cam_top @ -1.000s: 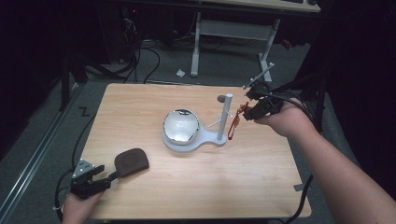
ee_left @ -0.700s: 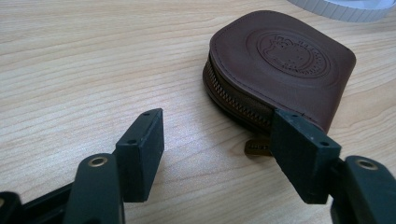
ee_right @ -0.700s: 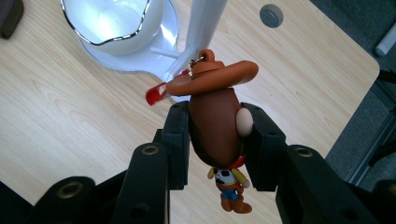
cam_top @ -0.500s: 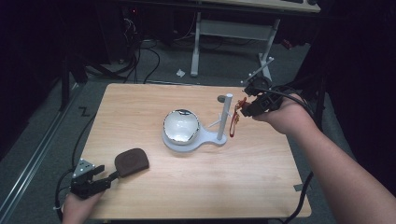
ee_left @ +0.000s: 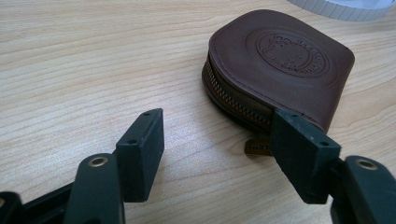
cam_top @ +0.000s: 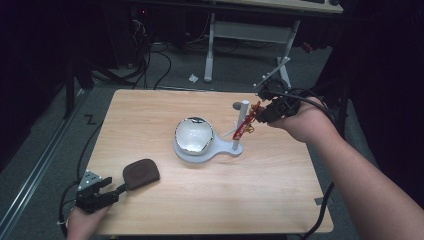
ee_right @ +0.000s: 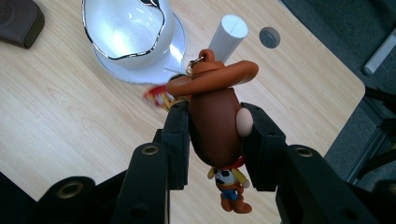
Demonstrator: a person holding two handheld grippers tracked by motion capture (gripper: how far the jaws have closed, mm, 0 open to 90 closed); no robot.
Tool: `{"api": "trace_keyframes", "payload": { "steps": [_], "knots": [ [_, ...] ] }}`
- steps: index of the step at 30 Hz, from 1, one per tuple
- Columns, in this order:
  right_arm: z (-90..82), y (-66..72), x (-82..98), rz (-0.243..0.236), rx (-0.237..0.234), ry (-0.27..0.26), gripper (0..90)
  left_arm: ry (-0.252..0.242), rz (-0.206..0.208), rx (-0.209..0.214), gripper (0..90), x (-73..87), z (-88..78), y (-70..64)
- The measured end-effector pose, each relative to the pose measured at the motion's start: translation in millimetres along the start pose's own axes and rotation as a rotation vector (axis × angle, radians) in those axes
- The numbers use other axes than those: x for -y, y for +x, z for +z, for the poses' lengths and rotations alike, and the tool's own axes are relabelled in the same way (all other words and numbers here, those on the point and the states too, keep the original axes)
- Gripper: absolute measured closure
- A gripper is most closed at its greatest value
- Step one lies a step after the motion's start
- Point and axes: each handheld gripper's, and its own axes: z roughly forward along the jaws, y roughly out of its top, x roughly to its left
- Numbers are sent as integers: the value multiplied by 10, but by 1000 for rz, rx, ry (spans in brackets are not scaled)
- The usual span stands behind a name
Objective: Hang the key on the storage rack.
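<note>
Clamping a small cowboy figure (ee_right: 217, 126) by its brown head, the right gripper (ee_right: 215, 140) holds it in the air beside the white post (cam_top: 243, 120) of the stand (cam_top: 210, 150). In the right gripper view the figure's hat points toward the post top, and its small body hangs out below the jaws. A shiny bowl (cam_top: 194, 135) sits on the stand's round base, near the middle of the wooden table (cam_top: 165, 200). Near the table's front left corner, the left gripper (cam_top: 117, 188) rests with its jaws spread apart, gripping nothing. A brown zipped pouch (ee_left: 275, 65) lies on the table just ahead of it, one fingertip (ee_left: 299, 154) close to the pouch's zipper edge.
</note>
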Motion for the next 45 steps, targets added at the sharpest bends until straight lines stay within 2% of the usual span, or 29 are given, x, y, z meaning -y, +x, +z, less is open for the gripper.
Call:
{"api": "trace_keyframes", "payload": {
  "steps": [18,31,37,44,45],
  "knots": [
    [27,-114,1,25,17,-5,653,5,2,-2,360,1,3,-2],
    [101,-83,-45,23,12,-10,652,6,3,-1,360,2,4,0],
    [190,-100,-42,21,14,-5,652,6,3,-1,359,4,0,-1],
    [379,-176,42,54,7,14,651,6,3,-1,359,4,1,-1],
    [451,-207,83,60,3,20,651,7,3,-1,360,4,1,-1]
  ]
}}
